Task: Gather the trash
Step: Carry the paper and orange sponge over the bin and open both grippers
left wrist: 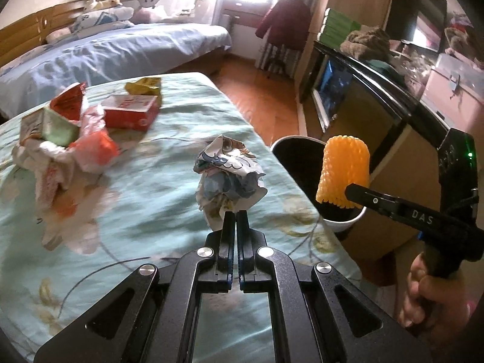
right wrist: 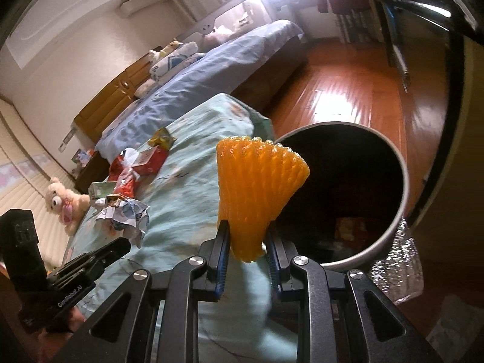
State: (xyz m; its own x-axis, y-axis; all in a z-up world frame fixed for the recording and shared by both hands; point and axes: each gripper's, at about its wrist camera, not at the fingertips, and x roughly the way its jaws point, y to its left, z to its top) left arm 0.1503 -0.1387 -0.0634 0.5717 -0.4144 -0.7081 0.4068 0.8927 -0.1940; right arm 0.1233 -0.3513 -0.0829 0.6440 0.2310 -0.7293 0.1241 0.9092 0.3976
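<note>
Trash: we clench one orange foam net (right wrist: 254,193) in our right gripper (right wrist: 246,243) over one bin (right wrist: 402,181), left gripper (left wrist: 236,220) pinching one crumpled paper (left wrist: 230,175).

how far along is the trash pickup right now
Done: some wrappers already lie in the bin. In hand: right gripper holds the orange foam net near the bin's mouth; left gripper pinches the crumpled paper. Left: the cartons and wrappers on the bed.
</note>
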